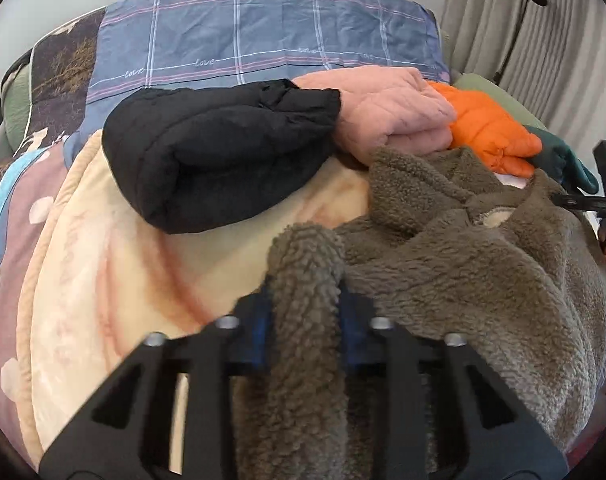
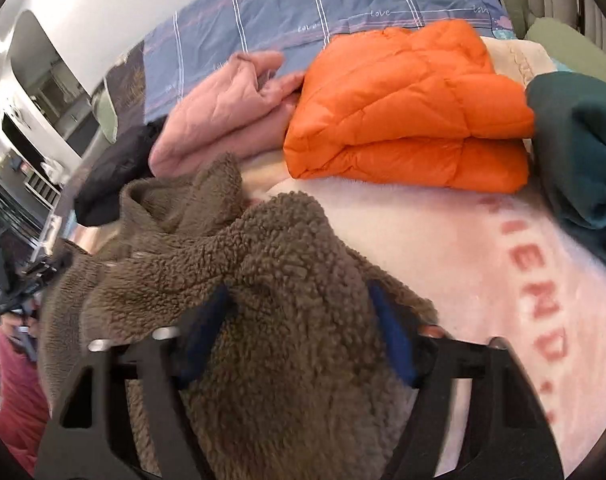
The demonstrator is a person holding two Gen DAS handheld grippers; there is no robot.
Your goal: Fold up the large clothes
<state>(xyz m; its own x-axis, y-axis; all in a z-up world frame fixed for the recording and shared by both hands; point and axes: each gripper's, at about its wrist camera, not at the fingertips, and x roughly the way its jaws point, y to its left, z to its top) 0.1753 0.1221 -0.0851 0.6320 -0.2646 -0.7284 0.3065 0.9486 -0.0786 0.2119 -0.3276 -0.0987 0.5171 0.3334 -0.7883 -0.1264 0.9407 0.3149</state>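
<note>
Brown and fuzzy, the fleece (image 1: 463,264) lies in a rumpled heap on the cream blanket (image 1: 103,280) that covers the bed. It is the only piece here not folded yet. On the far side of the fleece sit four neat bundles in a row: a black coat (image 1: 215,152), a pink one (image 1: 391,108), an orange one (image 2: 407,112) and a green one (image 2: 583,148).

The left gripper (image 1: 305,304) is pinching a thick roll of the fleece between its blue pads (image 1: 259,332). This roll looks like a sleeve or an edge, but I cannot tell which. The right gripper (image 2: 303,320) is pinching another fat lump of the fleece, and its fingers stand wider because the lump is bigger.

What matters most is how the fleece lies between the two grippers. Its long way runs from one gripper across to the other. The collar (image 1: 495,208) part is bunched up on the far side of the fleece, toward the folded bundles. The rest of the fleece hangs back toward the person. Both grippers are right on the fleece, so neither is nearer.

I think the next move is to pull the two held parts apart, then lay the fleece out flat on the blanket near the bundles. It is thick and floppy, so it may slip or sag in the middle
</note>
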